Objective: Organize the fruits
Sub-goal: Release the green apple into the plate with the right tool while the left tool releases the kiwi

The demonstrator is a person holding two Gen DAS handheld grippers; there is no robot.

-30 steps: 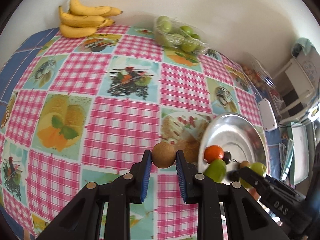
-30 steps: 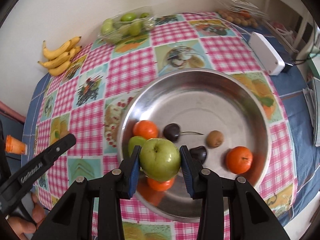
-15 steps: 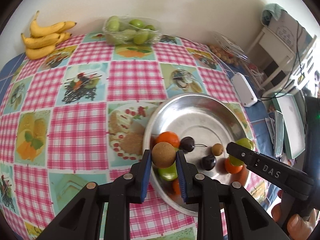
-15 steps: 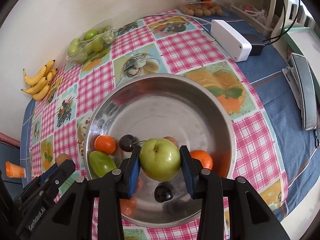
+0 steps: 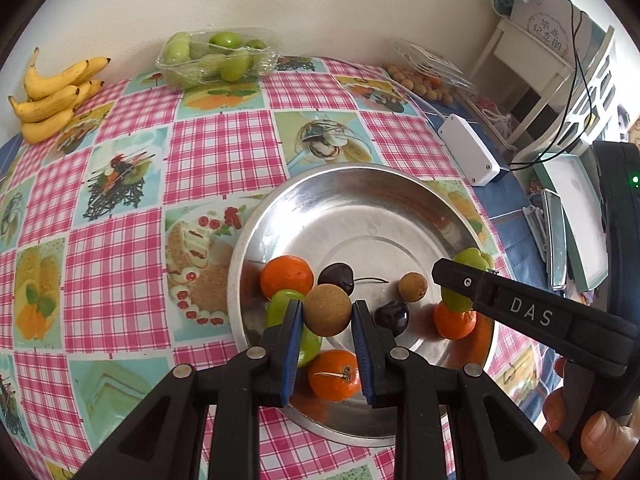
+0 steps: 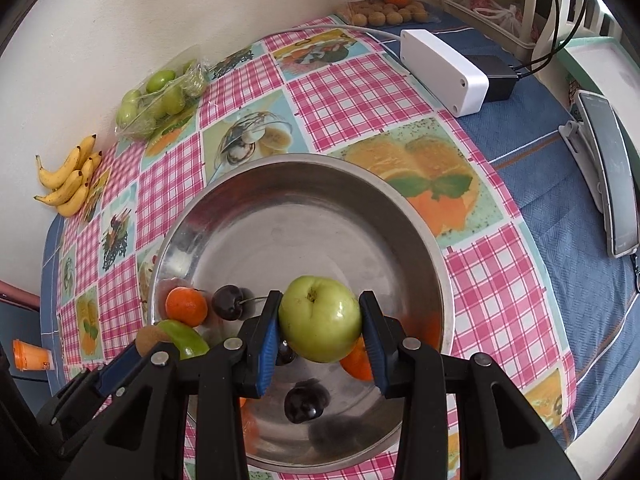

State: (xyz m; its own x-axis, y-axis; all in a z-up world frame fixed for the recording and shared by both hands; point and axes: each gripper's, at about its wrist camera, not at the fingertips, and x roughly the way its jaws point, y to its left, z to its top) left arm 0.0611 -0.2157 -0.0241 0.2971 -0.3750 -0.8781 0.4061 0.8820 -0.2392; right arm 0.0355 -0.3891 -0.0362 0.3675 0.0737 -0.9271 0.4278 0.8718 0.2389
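Left tongs (image 5: 327, 312) clamp round brown kiwi (image 5: 327, 309); right tongs (image 6: 320, 322) clamp green apple (image 6: 320, 318). Risk: released fruit striking cherries in steel bowl (image 6: 320, 168), bruising them.

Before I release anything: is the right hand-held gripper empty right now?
No, the right hand-held gripper is shut on a round green apple, held between its blue pads above the round steel bowl.

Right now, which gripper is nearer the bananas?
Left. The left gripper, at the bowl's banana-side edge, is nearer the bananas; the right gripper hangs over its far side.
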